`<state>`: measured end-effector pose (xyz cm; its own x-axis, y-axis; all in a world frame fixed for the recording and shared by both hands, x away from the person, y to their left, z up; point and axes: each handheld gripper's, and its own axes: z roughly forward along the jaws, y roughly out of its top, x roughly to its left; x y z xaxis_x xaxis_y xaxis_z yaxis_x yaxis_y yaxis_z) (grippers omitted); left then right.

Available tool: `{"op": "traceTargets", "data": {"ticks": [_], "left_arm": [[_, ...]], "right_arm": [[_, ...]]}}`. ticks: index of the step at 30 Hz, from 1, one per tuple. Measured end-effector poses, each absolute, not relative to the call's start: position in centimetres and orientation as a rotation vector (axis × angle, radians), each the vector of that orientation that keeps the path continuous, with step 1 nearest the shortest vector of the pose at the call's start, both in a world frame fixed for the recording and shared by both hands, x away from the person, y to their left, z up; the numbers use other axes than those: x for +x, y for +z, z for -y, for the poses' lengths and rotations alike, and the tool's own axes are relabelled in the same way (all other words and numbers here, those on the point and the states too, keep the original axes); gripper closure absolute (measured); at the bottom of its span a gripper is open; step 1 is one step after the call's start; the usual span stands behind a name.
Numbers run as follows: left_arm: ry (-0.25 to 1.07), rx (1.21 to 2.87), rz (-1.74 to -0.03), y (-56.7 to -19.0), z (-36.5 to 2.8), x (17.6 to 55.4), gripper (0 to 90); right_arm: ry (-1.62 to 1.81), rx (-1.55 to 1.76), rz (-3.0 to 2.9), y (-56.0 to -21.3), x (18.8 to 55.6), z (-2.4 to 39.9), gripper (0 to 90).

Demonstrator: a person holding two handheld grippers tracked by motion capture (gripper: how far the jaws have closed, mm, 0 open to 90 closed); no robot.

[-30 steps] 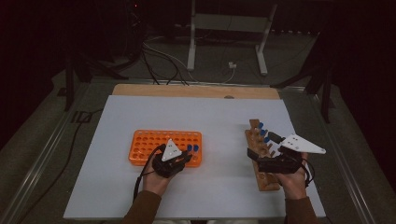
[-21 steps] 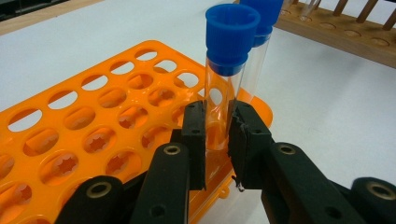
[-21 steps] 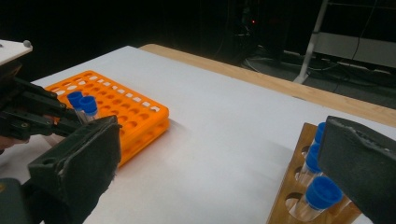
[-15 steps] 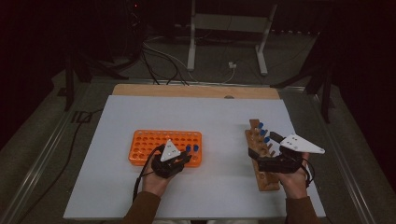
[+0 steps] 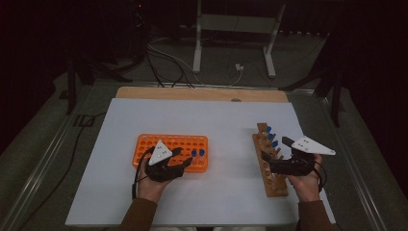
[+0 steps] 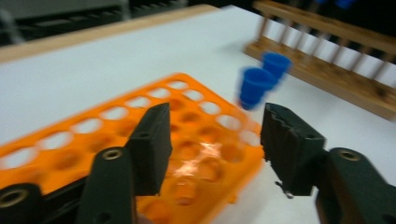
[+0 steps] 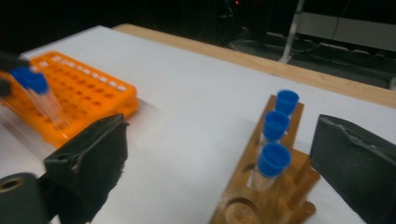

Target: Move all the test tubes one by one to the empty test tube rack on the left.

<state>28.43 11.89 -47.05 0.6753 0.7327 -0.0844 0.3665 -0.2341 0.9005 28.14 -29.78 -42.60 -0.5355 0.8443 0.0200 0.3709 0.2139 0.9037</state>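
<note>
An orange plastic rack (image 5: 173,150) lies flat on the white table, its long side across the view, its grid of round holes mostly unfilled. 2 clear tubes with blue caps (image 5: 197,153) stand upright in holes at its right end. At the far right, a wooden rack (image 5: 270,163) holds 3 more blue-capped tubes (image 7: 275,142) in a row.

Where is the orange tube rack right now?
In the high view the orange rack lies left of centre on the white table, directly ahead of the left gripper, with the wooden rack off to its right.
</note>
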Motion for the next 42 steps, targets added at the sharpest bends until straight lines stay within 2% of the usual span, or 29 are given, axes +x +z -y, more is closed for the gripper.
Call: {"op": "traceTargets", "data": {"ticks": [4, 6, 10, 14, 15, 20, 24, 42], "left_arm": [[0.454, 1.809, -0.891, -46.6, -13.4, 28.3, 40.6], [0.470, 1.803, -0.912, -46.4, -14.1, 28.1, 33.2], [0.512, 1.789, -0.959, -46.2, -15.3, 27.6, 18.6], [0.539, 1.761, -0.998, -46.0, -16.3, 27.4, 5.7], [0.545, 1.756, -1.001, -45.9, -16.5, 27.4, 3.7], [0.557, 1.745, -1.014, -45.8, -16.8, 27.4, 2.8], [0.562, 1.750, -1.019, -46.0, -16.8, 27.4, 2.8], [0.565, 1.759, -1.036, -46.1, -16.8, 27.4, 1.8]], "right_arm": [[1.237, 1.130, -2.016, -43.2, 28.4, 30.0, 7.9], [1.219, 1.140, -2.019, -43.6, 28.7, 30.1, 9.0], [1.210, 1.176, -2.020, -44.4, 29.2, 30.8, 18.0], [1.183, 1.192, -2.034, -45.2, 29.6, 31.2, 40.8], [1.173, 1.193, -2.032, -45.4, 29.7, 31.2, 44.0], [1.156, 1.186, -2.032, -46.0, 29.9, 31.1, 64.6], [1.136, 1.180, -2.032, -46.1, 30.1, 31.0, 75.3], [1.112, 1.185, -2.050, -45.8, 30.8, 30.4, 77.0]]}}
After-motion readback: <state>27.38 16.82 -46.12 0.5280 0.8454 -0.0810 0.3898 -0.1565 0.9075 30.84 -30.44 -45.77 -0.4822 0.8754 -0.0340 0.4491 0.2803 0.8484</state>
